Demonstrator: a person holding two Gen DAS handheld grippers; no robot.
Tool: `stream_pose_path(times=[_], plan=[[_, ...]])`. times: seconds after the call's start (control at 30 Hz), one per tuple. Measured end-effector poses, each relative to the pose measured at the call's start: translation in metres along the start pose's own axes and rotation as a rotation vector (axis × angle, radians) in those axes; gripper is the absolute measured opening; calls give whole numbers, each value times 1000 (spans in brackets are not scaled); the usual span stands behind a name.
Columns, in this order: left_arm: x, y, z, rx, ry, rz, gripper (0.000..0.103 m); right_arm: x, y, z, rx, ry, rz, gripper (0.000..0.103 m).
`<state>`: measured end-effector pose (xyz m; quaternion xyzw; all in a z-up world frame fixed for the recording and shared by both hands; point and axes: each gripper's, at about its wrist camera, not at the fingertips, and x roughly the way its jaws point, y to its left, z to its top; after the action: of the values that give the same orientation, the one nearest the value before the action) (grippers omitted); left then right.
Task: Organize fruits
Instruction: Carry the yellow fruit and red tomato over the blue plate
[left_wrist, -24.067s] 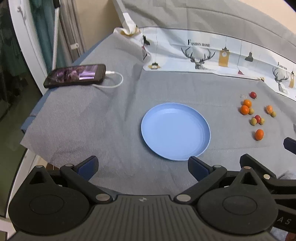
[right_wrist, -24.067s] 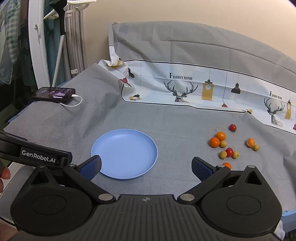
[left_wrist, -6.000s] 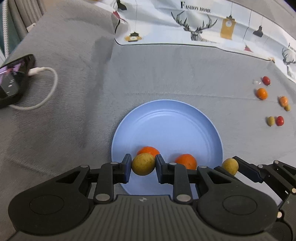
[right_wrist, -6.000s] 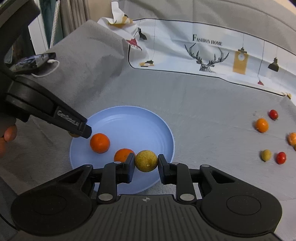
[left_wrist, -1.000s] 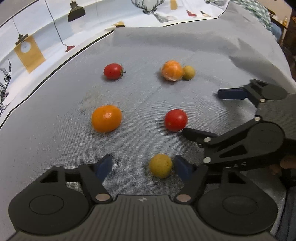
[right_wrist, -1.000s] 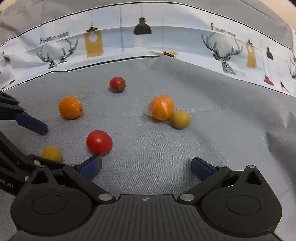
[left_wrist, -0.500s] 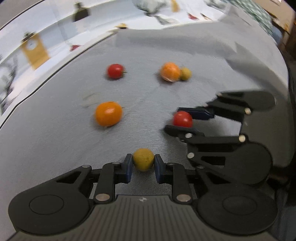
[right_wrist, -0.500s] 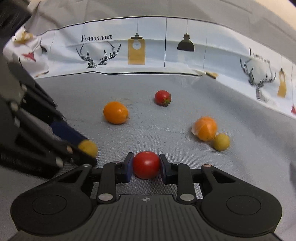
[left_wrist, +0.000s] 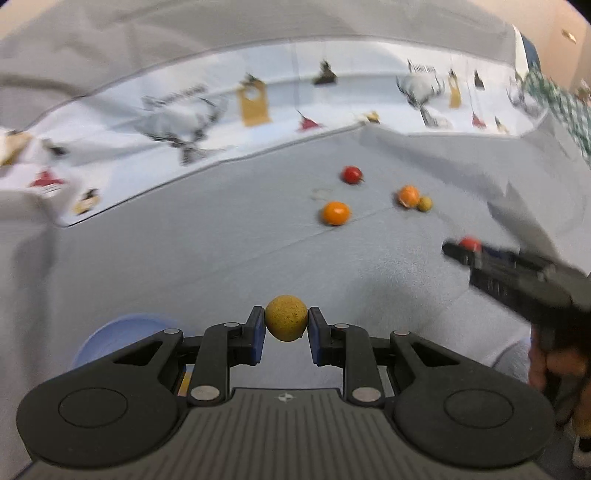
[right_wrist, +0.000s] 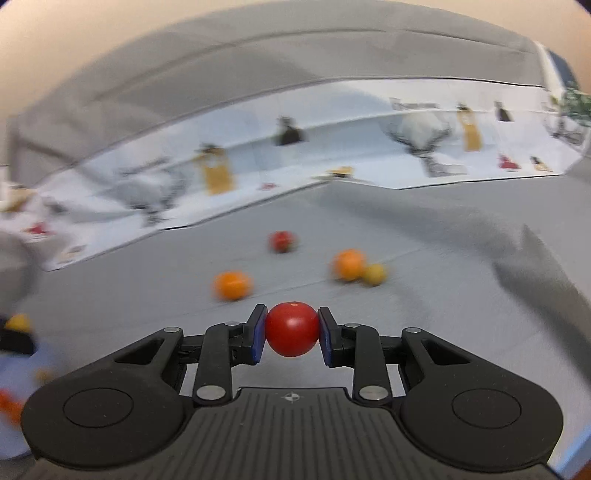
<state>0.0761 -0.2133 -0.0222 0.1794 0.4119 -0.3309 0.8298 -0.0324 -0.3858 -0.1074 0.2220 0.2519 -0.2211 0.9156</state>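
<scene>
Both pickups done since a second ago: jaws have just closed and both loads are up off the grey cloth (left_wrist: 184, 258). Left gripper (left_wrist: 286, 325) clamped on yellow fruit (left_wrist: 286, 323); right gripper (right_wrist: 291, 334) clamped on red tomato (right_wrist: 291, 334). Step in hand: carry to blue plate (left_wrist: 110, 328). Next: swing both left over the plate, lower, release without knocking fruit already there. Still on cloth: orange (left_wrist: 335, 213), second tomato (left_wrist: 351, 174), peeled-looking orange (left_wrist: 407, 196) touching small yellow fruit (left_wrist: 424, 203). Left view only: plate rim at lower left, hand (left_wrist: 561, 369) holding right gripper. Right view only: blurred fruit on plate at far left edge.
</scene>
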Motion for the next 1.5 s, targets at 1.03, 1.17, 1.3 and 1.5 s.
stream_pose_path(times=[1.03, 1.17, 1.3, 1.5], plan=[[-197, 95, -159, -291, -172, 74, 27, -179, 209, -49, -409, 37, 340, 30], [-194, 99, -158, -300, -166, 81, 27, -177, 212, -49, -416, 43, 342, 30], [-187, 104, -154, -309, -155, 90, 27, -170, 212, -48, -418, 54, 344, 30], [-169, 118, -138, -329, -136, 107, 27, -152, 216, -45, -428, 66, 346, 30]])
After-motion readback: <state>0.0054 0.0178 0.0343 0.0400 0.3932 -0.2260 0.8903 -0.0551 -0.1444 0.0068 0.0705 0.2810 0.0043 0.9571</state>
